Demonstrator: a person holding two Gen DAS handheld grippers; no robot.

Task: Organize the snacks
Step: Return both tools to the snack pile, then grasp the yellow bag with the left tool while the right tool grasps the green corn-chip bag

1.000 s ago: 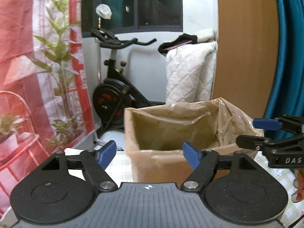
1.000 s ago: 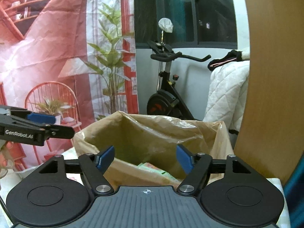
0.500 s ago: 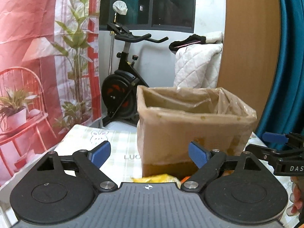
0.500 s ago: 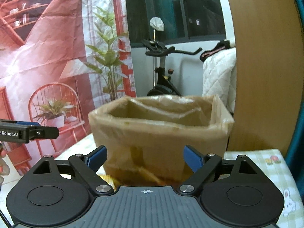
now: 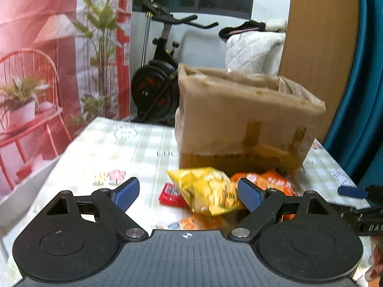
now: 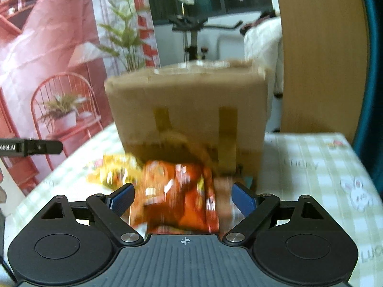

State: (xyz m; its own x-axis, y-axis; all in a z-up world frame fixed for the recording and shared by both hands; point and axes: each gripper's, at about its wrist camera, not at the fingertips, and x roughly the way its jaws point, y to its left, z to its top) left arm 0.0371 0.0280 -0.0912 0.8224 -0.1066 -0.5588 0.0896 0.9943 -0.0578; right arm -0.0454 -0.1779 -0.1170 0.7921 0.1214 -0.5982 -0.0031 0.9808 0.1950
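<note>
Left gripper [image 5: 186, 192] fingers are spread wide over yellow packet [image 5: 208, 191], centre frame. Right gripper [image 6: 183, 197] fingers are likewise wide over orange packet [image 6: 177, 191]; nothing is gripped. Cardboard box [image 5: 239, 117] is seen behind on desk [image 5: 115, 153].

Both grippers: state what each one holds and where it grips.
Nothing is held. The left gripper and right gripper are open above the yellow snack bag and orange snack bag.

Background around the exercise bike [image 5: 162, 79]

Left of it hangs a red printed backdrop [image 5: 47, 47]; right, a white quilt [image 5: 253, 50] and wooden panel [image 5: 318, 35].
</note>
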